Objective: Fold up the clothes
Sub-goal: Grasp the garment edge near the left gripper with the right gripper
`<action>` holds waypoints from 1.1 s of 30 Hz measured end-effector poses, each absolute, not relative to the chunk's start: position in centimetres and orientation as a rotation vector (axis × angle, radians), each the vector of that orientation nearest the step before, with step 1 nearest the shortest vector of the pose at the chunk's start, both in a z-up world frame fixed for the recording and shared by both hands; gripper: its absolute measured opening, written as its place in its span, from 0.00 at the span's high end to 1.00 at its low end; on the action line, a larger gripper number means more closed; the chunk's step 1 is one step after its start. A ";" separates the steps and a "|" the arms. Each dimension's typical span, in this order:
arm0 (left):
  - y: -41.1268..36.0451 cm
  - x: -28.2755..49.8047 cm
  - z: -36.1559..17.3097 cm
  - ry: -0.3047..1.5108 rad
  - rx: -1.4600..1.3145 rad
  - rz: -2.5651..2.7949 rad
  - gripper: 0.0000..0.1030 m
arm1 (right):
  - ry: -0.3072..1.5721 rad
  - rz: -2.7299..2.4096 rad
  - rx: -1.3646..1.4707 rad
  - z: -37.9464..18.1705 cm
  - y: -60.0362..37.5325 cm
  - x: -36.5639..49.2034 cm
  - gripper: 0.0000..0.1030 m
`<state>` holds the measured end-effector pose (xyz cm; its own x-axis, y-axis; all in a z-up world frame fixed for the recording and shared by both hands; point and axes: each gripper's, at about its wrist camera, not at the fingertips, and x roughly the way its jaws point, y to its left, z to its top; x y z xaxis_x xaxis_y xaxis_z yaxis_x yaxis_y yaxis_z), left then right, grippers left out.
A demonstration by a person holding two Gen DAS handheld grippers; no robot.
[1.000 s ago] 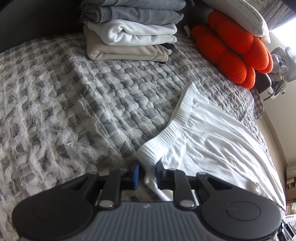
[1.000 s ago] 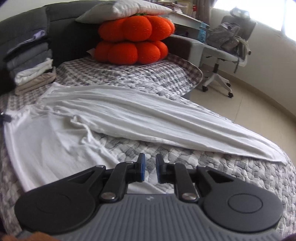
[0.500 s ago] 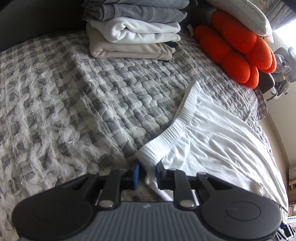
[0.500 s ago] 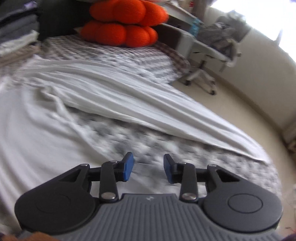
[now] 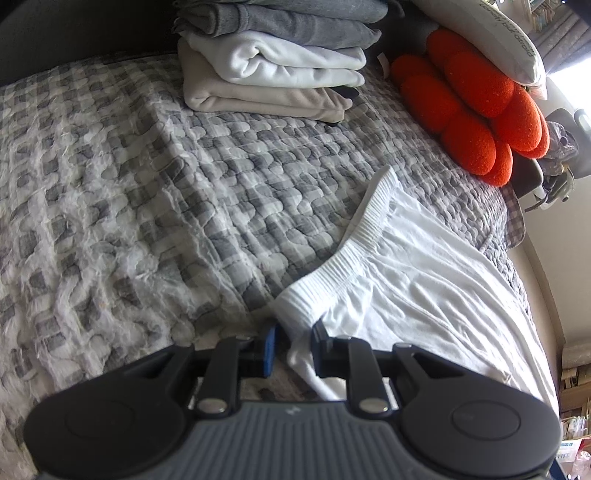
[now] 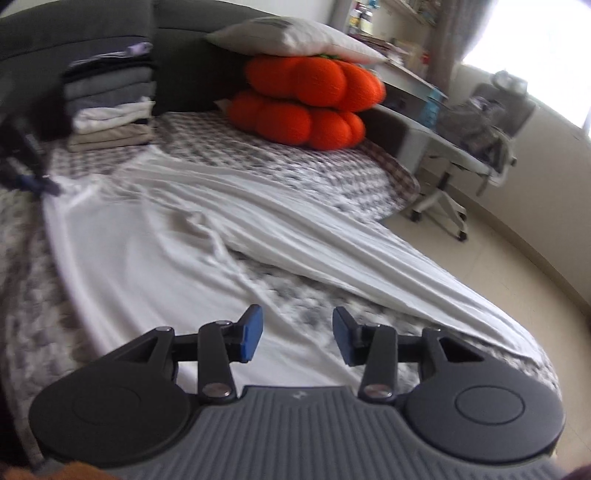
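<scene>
White trousers (image 5: pixel 424 273) lie spread across the grey checked bed quilt (image 5: pixel 147 192), ribbed waistband (image 5: pixel 354 236) toward the bed's head. My left gripper (image 5: pixel 293 345) is shut on the near corner of that waistband. In the right wrist view the same white trousers (image 6: pixel 229 236) stretch with both legs toward the foot of the bed. My right gripper (image 6: pixel 297 339) hovers open over the near leg, nothing between its fingers. The left gripper (image 6: pixel 35 182) shows at the far left, pinching the cloth.
A stack of folded clothes (image 5: pixel 273 70) sits at the head of the bed. Orange cushions (image 5: pixel 476 110) with a white pillow (image 5: pixel 495 33) on top lie to the right. Beside the bed stand a desk (image 6: pixel 417 110) and an office chair (image 6: pixel 480 147) on the beige floor.
My right gripper has opened from shut and lifted back over the near trouser leg. The left gripper keeps its hold on the waistband and has shifted slightly.
</scene>
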<state>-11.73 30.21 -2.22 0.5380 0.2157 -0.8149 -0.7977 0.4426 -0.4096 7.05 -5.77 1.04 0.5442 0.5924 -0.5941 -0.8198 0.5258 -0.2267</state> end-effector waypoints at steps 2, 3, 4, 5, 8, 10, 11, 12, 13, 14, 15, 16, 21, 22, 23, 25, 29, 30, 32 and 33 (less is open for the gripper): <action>30.0 -11.7 -2.1 0.756 -0.881 0.709 0.83 | 0.482 0.962 -0.557 0.8 -5.2 5.6 0.56; 30.0 -11.7 -2.0 0.748 -0.872 0.708 0.87 | 0.471 1.016 -0.584 0.6 -5.0 4.7 0.56; 29.9 -11.7 -1.9 0.737 -0.862 0.706 0.89 | 0.457 1.069 -0.612 0.5 -4.8 3.7 0.56; 29.8 -11.7 -1.7 0.727 -0.853 0.701 0.91 | 0.438 1.116 -0.644 0.3 -4.5 2.7 0.56; 29.6 -11.7 -1.1 0.700 -0.829 0.690 0.92 | 0.420 1.200 -0.697 -0.1 -3.7 0.7 0.56; 29.5 -11.8 -1.0 0.695 -0.820 0.692 0.92 | 0.425 1.219 -0.725 -0.6 -3.4 0.2 0.56; 29.6 -11.8 -1.0 0.698 -0.822 0.694 0.92 | 0.427 1.219 -0.744 -1.0 -3.3 0.0 0.57; 29.6 -11.8 -1.0 0.698 -0.824 0.695 0.92 | 0.429 1.220 -0.764 -1.3 -3.2 -0.1 0.57; 29.6 -11.9 -0.9 0.691 -0.825 0.694 0.92 | 0.429 1.220 -0.783 -1.7 -3.1 -0.2 0.57; 29.6 -11.9 -0.8 0.685 -0.826 0.693 0.92 | 0.427 1.220 -0.800 -1.9 -3.1 -0.3 0.60; 29.6 -12.0 -0.7 0.679 -0.828 0.692 0.92 | 0.425 1.220 -0.816 -2.2 -3.1 -0.5 0.67; 29.6 -12.1 -0.6 0.672 -0.829 0.691 0.92 | 0.422 1.216 -0.828 -2.4 -3.0 -0.5 0.72; 29.1 -12.2 0.3 0.638 -0.784 0.692 0.92 | 0.423 1.211 -0.846 -2.8 -2.6 -0.8 0.82; 29.0 -12.1 0.4 0.634 -0.775 0.692 0.92 | 0.417 1.214 -0.855 -3.0 -2.5 -1.0 0.85; 29.1 -12.1 0.3 0.638 -0.779 0.691 0.92 | 0.412 1.219 -0.864 -3.0 -2.5 -1.3 0.91; 29.2 -12.1 0.2 0.646 -0.787 0.690 0.92 | 0.397 1.229 -0.883 -3.1 -2.5 -1.8 0.96; 29.4 -12.1 0.0 0.663 -0.804 0.688 0.92 | 0.385 1.272 -0.896 -2.9 -2.7 -2.4 0.98; 29.5 -12.1 -0.1 0.668 -0.808 0.688 0.92 | 0.384 1.274 -0.899 -2.9 -2.6 -2.5 0.98; 29.6 -12.1 -0.2 0.676 -0.816 0.687 0.92 | 0.385 1.258 -0.911 -3.2 -2.4 -2.5 0.97; 29.6 -12.1 -0.2 0.680 -0.820 0.686 0.92 | 0.384 1.251 -0.915 -3.3 -2.3 -2.5 0.95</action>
<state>-12.15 29.64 -0.24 0.5924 0.2732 -0.7579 -0.7602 0.5011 -0.4136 -2.53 -2.33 -3.31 0.3108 0.6414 -0.7014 -0.9246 0.0331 -0.3794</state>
